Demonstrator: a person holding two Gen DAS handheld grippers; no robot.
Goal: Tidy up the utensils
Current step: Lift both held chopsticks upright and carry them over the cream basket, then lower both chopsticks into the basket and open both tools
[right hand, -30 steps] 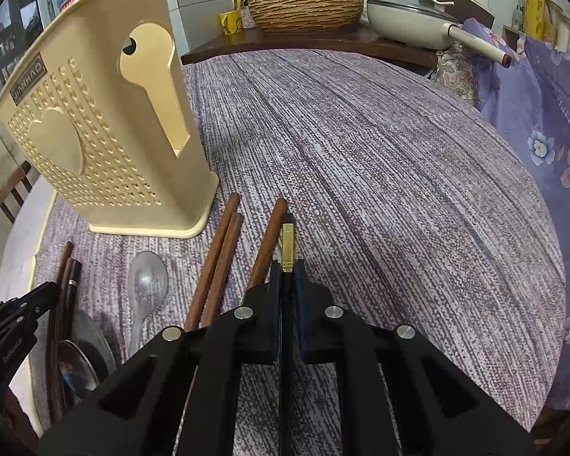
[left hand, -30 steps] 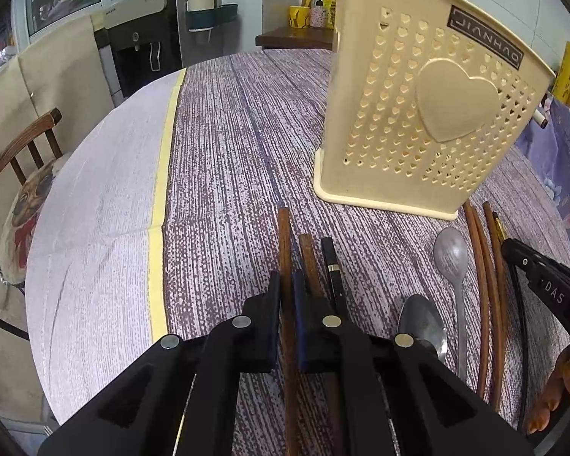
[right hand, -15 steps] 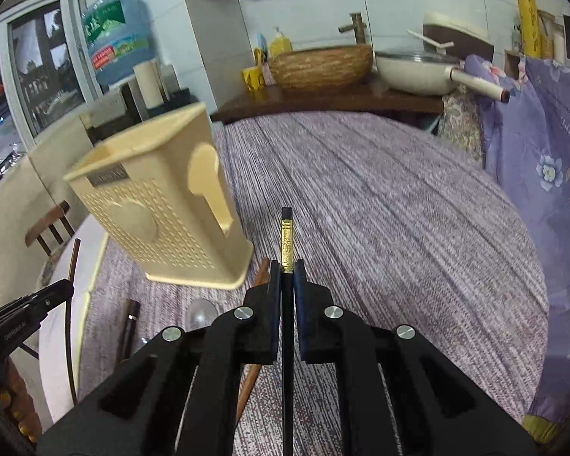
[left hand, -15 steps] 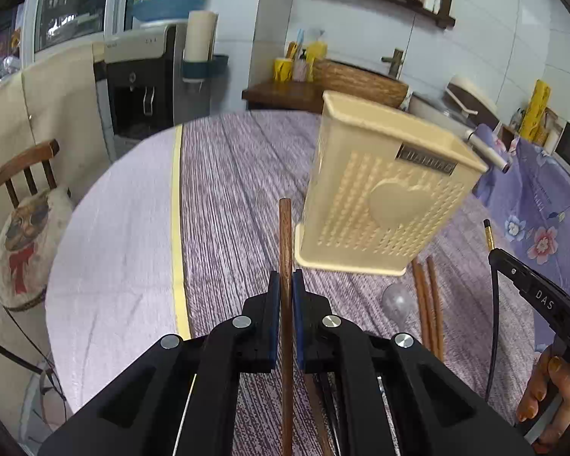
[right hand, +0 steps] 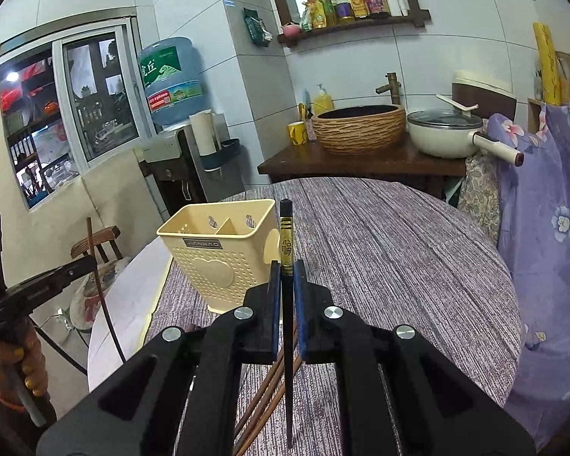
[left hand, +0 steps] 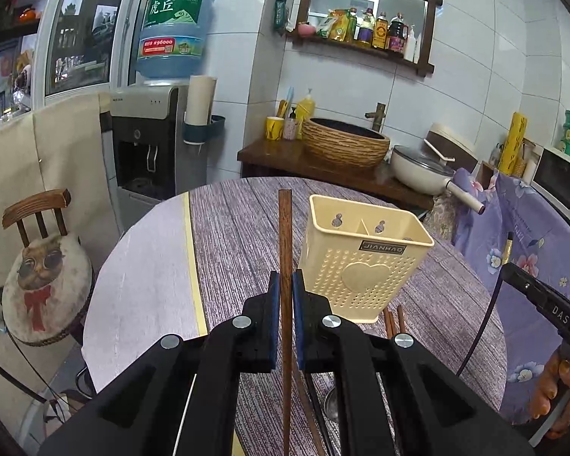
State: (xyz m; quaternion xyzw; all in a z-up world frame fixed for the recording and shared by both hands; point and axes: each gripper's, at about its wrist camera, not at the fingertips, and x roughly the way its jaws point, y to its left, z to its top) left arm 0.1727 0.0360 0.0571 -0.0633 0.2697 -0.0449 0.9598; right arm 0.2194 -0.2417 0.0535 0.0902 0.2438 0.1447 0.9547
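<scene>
My left gripper (left hand: 285,285) is shut on a brown wooden chopstick (left hand: 285,235), held upright above the table, left of the cream utensil holder (left hand: 361,266). My right gripper (right hand: 287,277) is shut on a black chopstick (right hand: 286,243) with a gold band, raised to the right of the holder (right hand: 220,254). The holder has two compartments and stands upright. More brown chopsticks (left hand: 393,321) lie on the table in front of it, with a spoon (left hand: 332,404) partly hidden under my left gripper. Each gripper shows in the other's view: the right one (left hand: 507,266), the left one (right hand: 91,262).
The round table (right hand: 399,250) has a purple striped cloth. A wooden chair (left hand: 38,266) with a cat cushion stands at left. A counter (left hand: 323,167) behind holds a woven basin and a white pan. A floral purple cloth (left hand: 532,250) hangs at right.
Both grippers have lifted their chopsticks off the table and risen well above it. The holder now sits lower and farther in both views.
</scene>
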